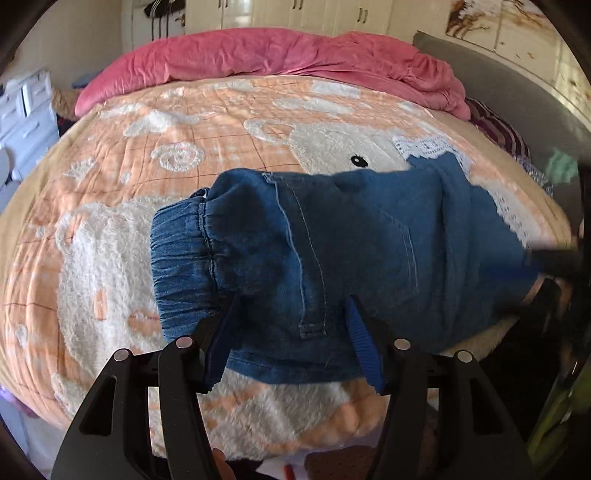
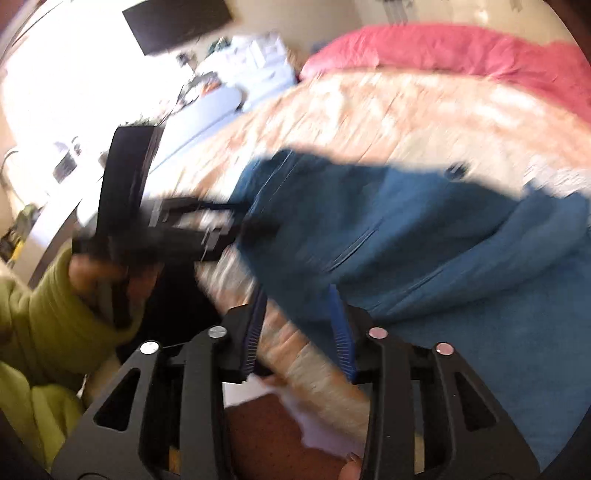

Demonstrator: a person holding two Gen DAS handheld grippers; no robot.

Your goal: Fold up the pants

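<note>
Now my left gripper [image 1: 291, 332] straddles the folded blue denim pants [image 1: 332, 240] unclamped; my right gripper [image 2: 299, 332] is spread too.

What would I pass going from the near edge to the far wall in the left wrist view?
left gripper → denim pants → orange bunny blanket → pink quilt → cream cupboard doors.

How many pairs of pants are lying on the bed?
1. The blue denim pants lie folded on the peach blanket, near its front edge, just beyond the left gripper. More could be hidden under the pink duvet.
</note>
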